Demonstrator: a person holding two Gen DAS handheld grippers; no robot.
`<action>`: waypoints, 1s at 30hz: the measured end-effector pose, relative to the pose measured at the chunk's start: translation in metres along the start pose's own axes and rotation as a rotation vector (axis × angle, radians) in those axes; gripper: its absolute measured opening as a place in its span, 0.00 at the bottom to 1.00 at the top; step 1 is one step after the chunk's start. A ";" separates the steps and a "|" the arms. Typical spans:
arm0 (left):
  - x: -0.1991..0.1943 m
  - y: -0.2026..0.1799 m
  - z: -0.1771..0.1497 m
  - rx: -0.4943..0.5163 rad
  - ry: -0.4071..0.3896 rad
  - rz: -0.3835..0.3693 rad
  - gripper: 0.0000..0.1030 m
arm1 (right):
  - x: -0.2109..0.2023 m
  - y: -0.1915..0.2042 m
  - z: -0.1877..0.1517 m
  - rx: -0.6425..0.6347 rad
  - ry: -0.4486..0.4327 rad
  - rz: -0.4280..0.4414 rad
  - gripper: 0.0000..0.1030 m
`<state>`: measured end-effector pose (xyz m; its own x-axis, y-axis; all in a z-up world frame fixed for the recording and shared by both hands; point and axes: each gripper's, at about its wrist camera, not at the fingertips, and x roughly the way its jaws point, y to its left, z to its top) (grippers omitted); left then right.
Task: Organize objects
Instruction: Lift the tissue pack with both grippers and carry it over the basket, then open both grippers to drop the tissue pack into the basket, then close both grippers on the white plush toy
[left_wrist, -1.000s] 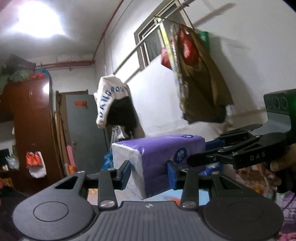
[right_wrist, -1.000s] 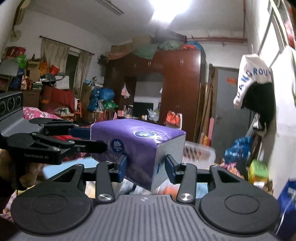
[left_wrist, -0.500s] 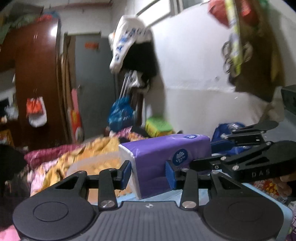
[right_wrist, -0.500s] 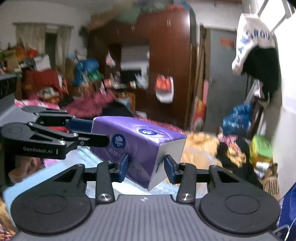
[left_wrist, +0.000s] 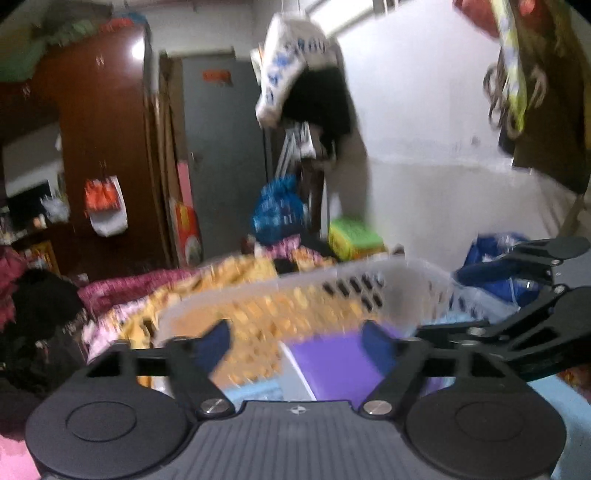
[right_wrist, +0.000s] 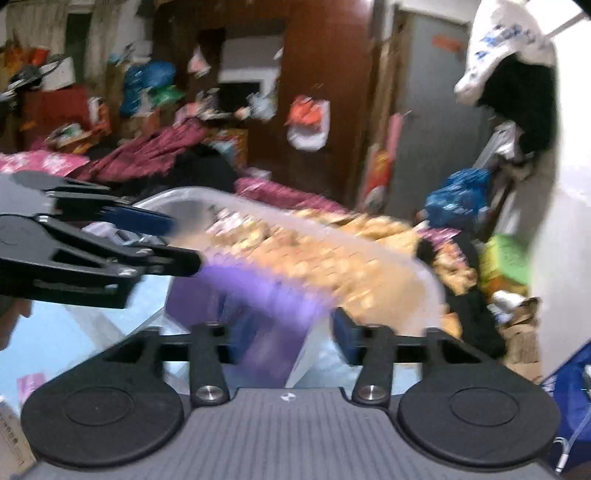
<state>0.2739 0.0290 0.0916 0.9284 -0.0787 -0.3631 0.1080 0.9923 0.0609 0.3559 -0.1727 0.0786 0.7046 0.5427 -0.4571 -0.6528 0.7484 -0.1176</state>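
Observation:
A purple tissue pack (left_wrist: 343, 365) lies low in front of me, blurred in the right wrist view (right_wrist: 255, 306). My left gripper (left_wrist: 295, 341) is open, its fingers spread wider than the pack, which sits toward the right finger. My right gripper (right_wrist: 284, 330) is also open, with the pack between the fingers and apart from the right one. A white plastic basket (left_wrist: 373, 284) with slotted walls stands just behind the pack; it also shows in the right wrist view (right_wrist: 280, 218). Each gripper shows at the edge of the other's view.
A light blue surface (right_wrist: 74, 332) lies under the pack. Behind the basket is a bed heaped with yellow and magenta cloth (left_wrist: 236, 273). A brown wardrobe (left_wrist: 103, 147), a grey door (left_wrist: 221, 147) and a white wall (left_wrist: 443, 166) stand beyond.
Both grippers came down with the tissue pack from mid-air to the basket's height. Both have opened and let go of the pack, which now sits lower between the fingers.

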 end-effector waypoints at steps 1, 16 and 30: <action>-0.014 0.000 -0.002 -0.004 -0.030 -0.002 0.86 | -0.012 0.000 -0.001 0.012 -0.042 -0.009 1.00; -0.131 -0.006 -0.123 -0.092 -0.045 -0.026 0.94 | -0.121 0.009 -0.132 0.270 -0.179 0.056 1.00; -0.127 -0.009 -0.148 -0.123 -0.027 -0.063 0.92 | -0.115 0.021 -0.146 0.311 -0.191 0.159 0.95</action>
<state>0.1025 0.0445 -0.0006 0.9305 -0.1420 -0.3377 0.1233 0.9894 -0.0763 0.2206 -0.2753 0.0001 0.6595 0.7006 -0.2724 -0.6632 0.7129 0.2279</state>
